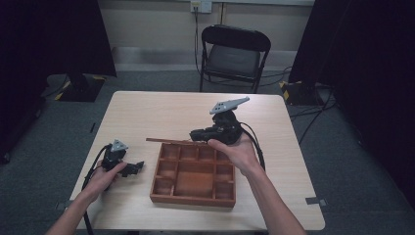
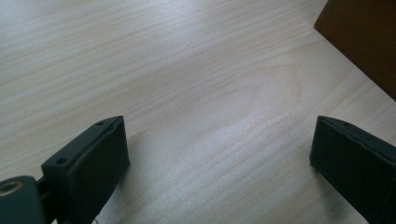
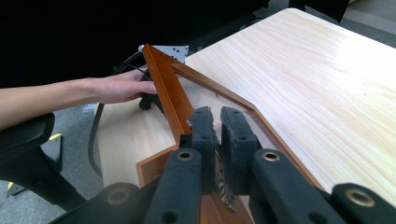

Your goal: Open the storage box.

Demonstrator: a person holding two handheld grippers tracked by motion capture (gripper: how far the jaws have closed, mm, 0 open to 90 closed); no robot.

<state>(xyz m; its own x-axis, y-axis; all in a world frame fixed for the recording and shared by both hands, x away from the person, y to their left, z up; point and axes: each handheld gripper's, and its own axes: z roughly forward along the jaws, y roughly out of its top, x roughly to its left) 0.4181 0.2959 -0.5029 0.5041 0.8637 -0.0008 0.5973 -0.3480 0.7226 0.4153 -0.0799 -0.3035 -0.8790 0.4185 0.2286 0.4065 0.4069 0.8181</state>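
My right gripper (image 1: 198, 133) is just behind the box (image 1: 194, 174), at its far edge. Its jaws are pressed tight on the lid (image 3: 173, 95), a thin brown frame with a clear pane. The lid is lifted at the back of the box and sticks out to the left. The box sits in the middle of the table (image 1: 147, 107) and has many little parts inside. My left gripper (image 2: 219, 154) rests on the table just left of the box, with its jaws spread wide and nothing between them.
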